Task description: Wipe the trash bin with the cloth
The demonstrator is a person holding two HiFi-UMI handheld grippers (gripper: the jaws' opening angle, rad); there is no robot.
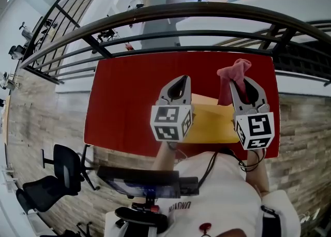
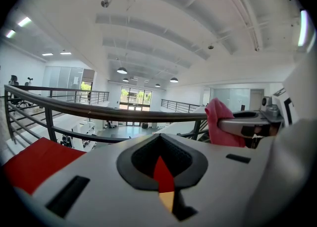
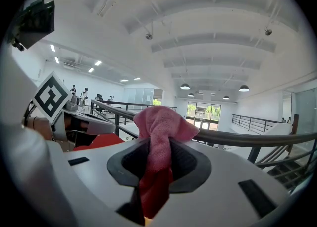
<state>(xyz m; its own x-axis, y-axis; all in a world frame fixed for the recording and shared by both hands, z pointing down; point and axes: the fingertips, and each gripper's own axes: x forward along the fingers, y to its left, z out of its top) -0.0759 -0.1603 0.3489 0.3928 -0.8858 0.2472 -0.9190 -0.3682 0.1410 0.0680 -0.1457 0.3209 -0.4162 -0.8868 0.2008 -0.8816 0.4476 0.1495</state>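
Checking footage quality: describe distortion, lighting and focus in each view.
Head view: fisheye bends the railing into an arc, light even. Left gripper view: black vignette corners, ceiling bright. Right gripper view: cloth sharp, same vignette.

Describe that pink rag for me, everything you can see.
The pink cloth looks soft and fuzzy, like terry. It is bunched and clamped between the right tongs, its crumpled top poking past their tips, a tail hanging below. It is held in the air over the red surface; nothing else touches it.
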